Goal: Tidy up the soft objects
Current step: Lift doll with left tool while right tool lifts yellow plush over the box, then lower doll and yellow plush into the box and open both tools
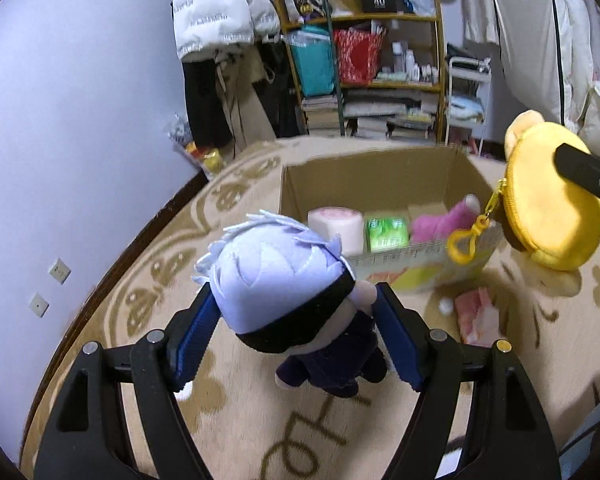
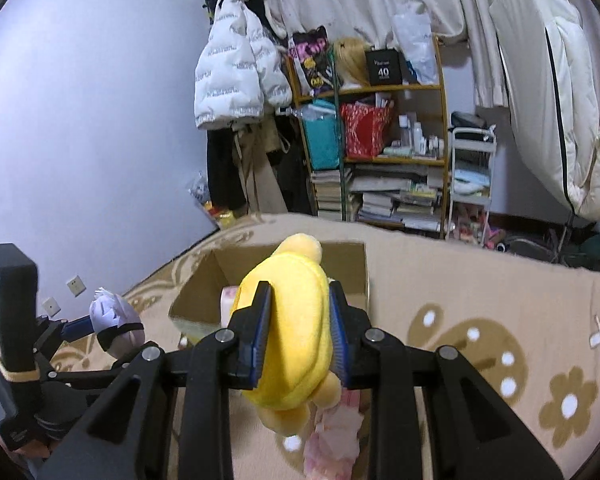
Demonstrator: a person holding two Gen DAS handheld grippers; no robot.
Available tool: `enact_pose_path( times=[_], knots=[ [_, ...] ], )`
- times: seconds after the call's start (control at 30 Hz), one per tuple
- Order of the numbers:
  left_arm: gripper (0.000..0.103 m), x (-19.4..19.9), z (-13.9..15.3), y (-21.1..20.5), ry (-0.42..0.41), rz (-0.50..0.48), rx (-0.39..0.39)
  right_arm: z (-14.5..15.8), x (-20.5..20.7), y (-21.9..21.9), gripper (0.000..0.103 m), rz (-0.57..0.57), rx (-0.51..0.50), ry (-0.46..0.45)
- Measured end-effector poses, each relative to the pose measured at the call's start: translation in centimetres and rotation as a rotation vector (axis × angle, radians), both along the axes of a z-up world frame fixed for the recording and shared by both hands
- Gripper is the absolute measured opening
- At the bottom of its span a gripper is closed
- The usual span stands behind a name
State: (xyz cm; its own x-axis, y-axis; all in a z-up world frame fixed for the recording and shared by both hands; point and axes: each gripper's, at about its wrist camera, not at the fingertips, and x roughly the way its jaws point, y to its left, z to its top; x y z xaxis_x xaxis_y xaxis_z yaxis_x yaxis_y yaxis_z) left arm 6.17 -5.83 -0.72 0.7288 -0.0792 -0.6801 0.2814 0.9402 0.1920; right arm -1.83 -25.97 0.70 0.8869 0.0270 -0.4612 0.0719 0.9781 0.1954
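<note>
My left gripper (image 1: 296, 300) is shut on a plush doll (image 1: 284, 276) with pale lilac hair, a black blindfold and dark clothes, held above the rug just in front of an open cardboard box (image 1: 364, 172). The doll also shows in the right wrist view (image 2: 116, 322). My right gripper (image 2: 300, 294) is shut on a yellow plush pouch (image 2: 296, 320) with a yellow clip (image 1: 466, 238), held above the box's near right corner. The box (image 2: 196, 300) holds a pink-white roll (image 1: 336, 226), a green pack (image 1: 386, 232) and a pink plush (image 1: 444, 220).
A beige patterned rug (image 1: 236, 412) covers the floor. A pink soft item (image 1: 476, 314) lies on it by the box, also under my right gripper (image 2: 336, 436). A cluttered shelf (image 1: 380, 64), hanging coats (image 1: 220, 12) and a white cart (image 1: 466, 92) stand behind.
</note>
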Motion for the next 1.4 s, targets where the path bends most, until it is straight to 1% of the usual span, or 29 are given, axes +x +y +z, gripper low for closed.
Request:
enact_pose_path(
  times=[0.07,0.23,0.33,0.47,0.53,0.63,0.73,0.87,0.97,1.17,1.3,1.4],
  knots=[
    [0.076,0.6,0.6,-0.2,-0.017,-0.009,-0.014,0.3,0.7,-0.2,0.029,0.0,-0.008,-0.01],
    [0.076,2.7,1.5,-1.3,-0.056,-0.018,0.001,0.1,2.2,-0.7,0.029,0.006,-0.038,-0.008],
    [0.076,3.9,1.8,-1.7,-0.064,-0.024,-0.007,-0.1,3.2,-0.9,0.029,0.012,-0.05,-0.002],
    [0.076,5.6,1.8,-2.5,-0.074,-0.038,0.003,-0.1,4.4,-1.1,0.029,0.022,-0.057,-0.004],
    [0.076,6.3,1.7,-2.8,-0.064,-0.048,-0.009,-0.2,5.0,-1.0,0.029,0.027,-0.065,-0.005],
    [0.076,7.0,1.7,-2.9,-0.077,-0.059,-0.031,-0.4,5.8,-1.0,0.029,0.033,-0.065,-0.007],
    [0.077,7.6,1.3,-3.2,-0.084,-0.084,-0.047,-0.8,6.4,-1.2,0.03,0.033,-0.05,-0.007],
    [0.077,8.0,0.8,-3.4,-0.086,-0.089,-0.055,-1.2,6.5,-1.3,0.03,0.037,-0.045,-0.005],
    [0.077,8.4,0.1,-3.4,-0.085,-0.095,-0.065,-1.7,7.3,-1.7,0.031,0.039,-0.033,-0.001],
    [0.077,8.6,-0.7,-3.3,-0.095,-0.111,-0.105,-3.2,8.3,-2.4,0.031,0.023,0.041,0.016],
    [0.078,8.7,-1.3,-3.7,-0.089,-0.121,-0.1,-4.1,8.9,-2.4,0.031,0.024,0.075,0.027],
    [0.078,8.7,-1.9,-3.9,-0.082,-0.129,-0.094,-4.5,9.2,-2.1,0.031,0.03,0.068,0.021]
  ],
)
